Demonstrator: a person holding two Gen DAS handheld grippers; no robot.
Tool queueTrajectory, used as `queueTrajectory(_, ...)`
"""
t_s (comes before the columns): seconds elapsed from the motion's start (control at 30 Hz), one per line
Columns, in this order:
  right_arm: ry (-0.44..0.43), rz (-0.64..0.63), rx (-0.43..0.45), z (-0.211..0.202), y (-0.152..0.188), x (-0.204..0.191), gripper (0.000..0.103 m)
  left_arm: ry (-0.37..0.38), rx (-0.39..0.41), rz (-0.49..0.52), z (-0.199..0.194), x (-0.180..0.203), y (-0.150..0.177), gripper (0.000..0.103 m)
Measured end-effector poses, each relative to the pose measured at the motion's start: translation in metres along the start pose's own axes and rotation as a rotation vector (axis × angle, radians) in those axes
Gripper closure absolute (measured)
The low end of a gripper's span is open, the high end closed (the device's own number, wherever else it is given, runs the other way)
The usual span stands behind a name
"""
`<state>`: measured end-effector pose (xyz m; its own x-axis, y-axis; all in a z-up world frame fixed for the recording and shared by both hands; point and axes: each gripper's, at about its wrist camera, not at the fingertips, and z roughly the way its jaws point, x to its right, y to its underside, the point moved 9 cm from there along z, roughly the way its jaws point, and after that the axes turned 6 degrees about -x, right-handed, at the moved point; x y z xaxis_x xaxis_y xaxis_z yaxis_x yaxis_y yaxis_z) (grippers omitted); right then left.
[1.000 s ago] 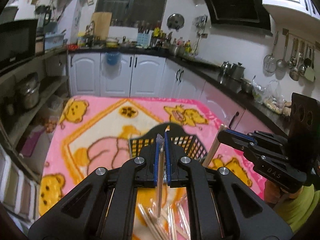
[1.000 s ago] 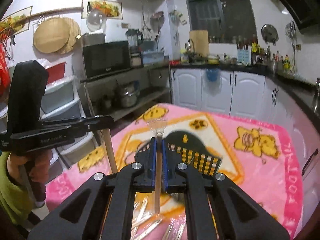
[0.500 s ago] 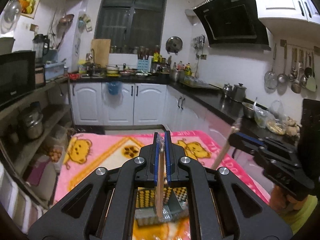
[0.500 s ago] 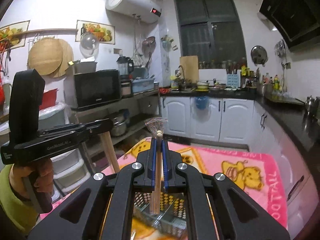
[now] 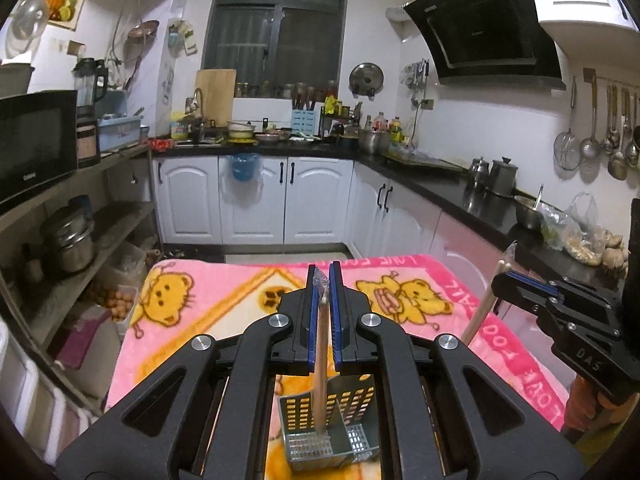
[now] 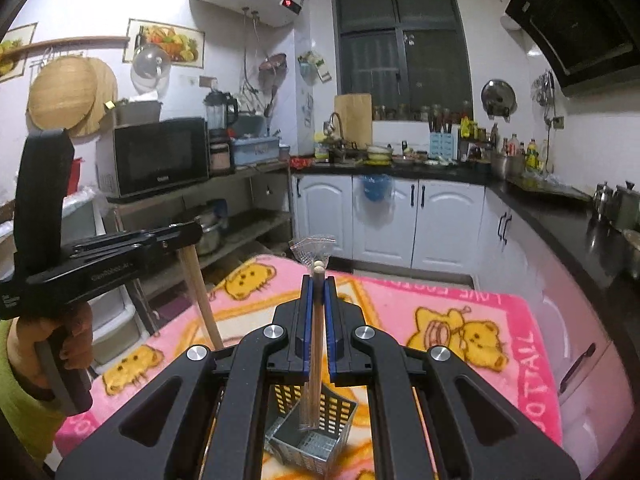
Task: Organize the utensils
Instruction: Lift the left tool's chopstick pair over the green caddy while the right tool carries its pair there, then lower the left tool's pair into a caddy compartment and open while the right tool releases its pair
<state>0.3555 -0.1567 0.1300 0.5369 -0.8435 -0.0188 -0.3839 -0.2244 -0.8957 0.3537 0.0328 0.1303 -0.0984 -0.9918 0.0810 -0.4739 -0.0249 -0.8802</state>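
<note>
My left gripper [image 5: 322, 312] is shut on a wrapped pair of wooden chopsticks [image 5: 320, 376] that hangs upright, its lower end inside the perforated metal utensil holder [image 5: 332, 428] on the pink blanket. My right gripper [image 6: 318, 316] is shut on another wrapped pair of chopsticks [image 6: 314, 376], also upright, with its lower end in the same holder [image 6: 316, 432]. Each gripper shows in the other's view: the right one [image 5: 500, 280] at the right edge, the left one [image 6: 192, 236] at the left.
The table carries a pink bear-print blanket [image 5: 224, 304]. White kitchen cabinets [image 5: 256, 204] and a black counter [image 5: 460, 188] stand beyond it. Shelves with pots and a microwave [image 6: 160, 156] line the left side.
Both grippers have risen and tilted up from the loose chopsticks on the blanket. The holder now lies under both pairs, whose lower ends have gone into it.
</note>
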Motion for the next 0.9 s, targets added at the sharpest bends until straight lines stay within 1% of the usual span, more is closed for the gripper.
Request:
queueTrajectory(0.2,0.034,-0.007,-0.034,0.024,0.023,0.000,0.097,-0.006,-0.040,-0.011,0.020,-0.008,0.027,0.100)
queueTrajectory(0.43,0.031,0.039,-0.099,0.047,0.048,0.004,0.097,-0.009,-0.072,-0.012,0.035,-0.012,0.055,0.100)
queueTrajectory(0.63,0.031,0.065,-0.131,0.053,0.060,0.007,0.097,-0.002,-0.085,-0.015,0.040,-0.012,0.068,0.100)
queueTrajectory(0.73,0.037,0.073,-0.146,0.054,0.066,0.009,0.096,-0.005,-0.077,-0.012,0.039,-0.011,0.068,0.100)
queueTrajectory(0.8,0.038,0.082,-0.154,0.053,0.070,0.012,0.094,-0.002,-0.078,-0.019,0.039,-0.013,0.069,0.100)
queueTrajectory(0.83,0.043,0.087,-0.152,0.051,0.071,0.013,0.088,-0.001,-0.081,-0.019,0.039,-0.011,0.069,0.100)
queueTrajectory(0.87,0.047,0.090,-0.151,0.050,0.072,0.014,0.080,-0.004,-0.081,-0.021,0.038,-0.012,0.069,0.100)
queueTrajectory(0.9,0.049,0.095,-0.151,0.048,0.074,0.015,0.077,-0.008,-0.081,-0.023,0.038,-0.013,0.070,0.099)
